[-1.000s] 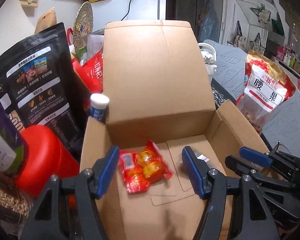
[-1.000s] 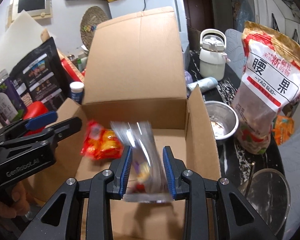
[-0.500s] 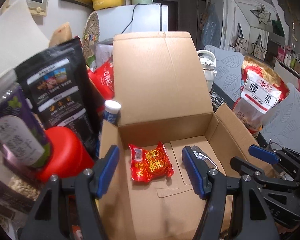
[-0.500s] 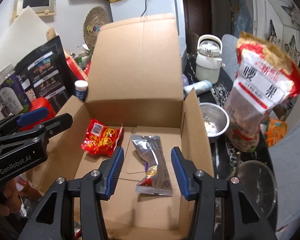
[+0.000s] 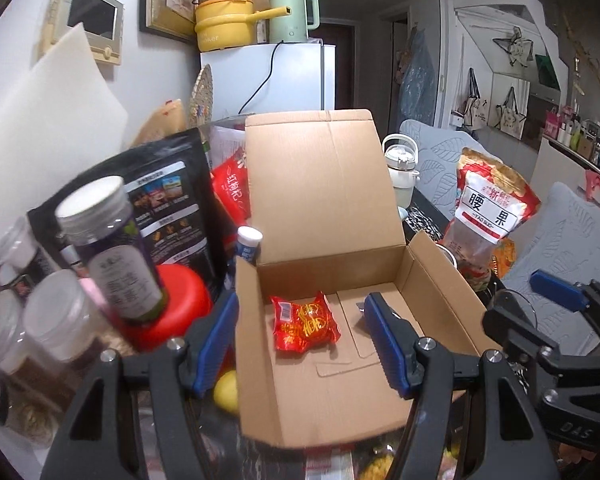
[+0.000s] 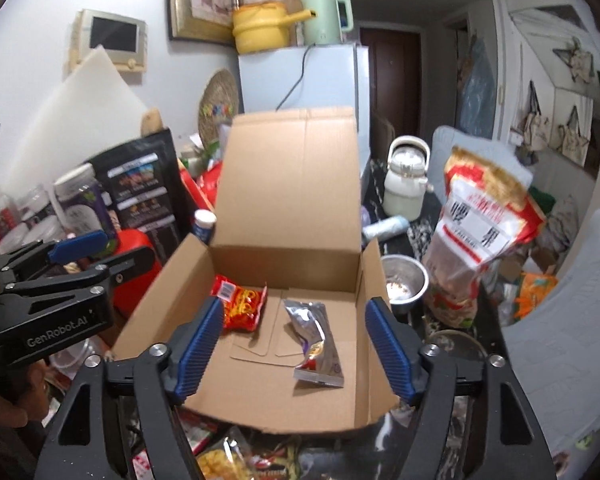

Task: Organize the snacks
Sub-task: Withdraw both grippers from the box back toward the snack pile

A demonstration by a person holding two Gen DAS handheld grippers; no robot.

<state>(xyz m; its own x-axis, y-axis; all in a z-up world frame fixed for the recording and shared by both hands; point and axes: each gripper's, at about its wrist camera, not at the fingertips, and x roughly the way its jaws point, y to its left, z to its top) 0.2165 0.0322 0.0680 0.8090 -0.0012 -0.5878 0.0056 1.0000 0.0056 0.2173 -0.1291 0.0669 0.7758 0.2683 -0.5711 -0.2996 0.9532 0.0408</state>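
Above the cardboard box (image 6: 284,208), both tools are empty, the right tool (image 6: 296,344) opening; lift clear of the silver packet (image 6: 316,344).

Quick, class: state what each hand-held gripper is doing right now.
Left hand-held gripper: open, holding nothing.
Right hand-held gripper: jaws opening, holding nothing; silver packet lies loose in the box.

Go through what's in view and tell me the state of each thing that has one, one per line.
cardboard box: open, lid flap upright
red snack packet: lying flat in the box
silver snack packet: lying flat in the box, released
left gripper: open, empty
right gripper: jaws opening, nothing gripped
cashew bag: standing upright beside the box
steel bowl: upright, nearly empty
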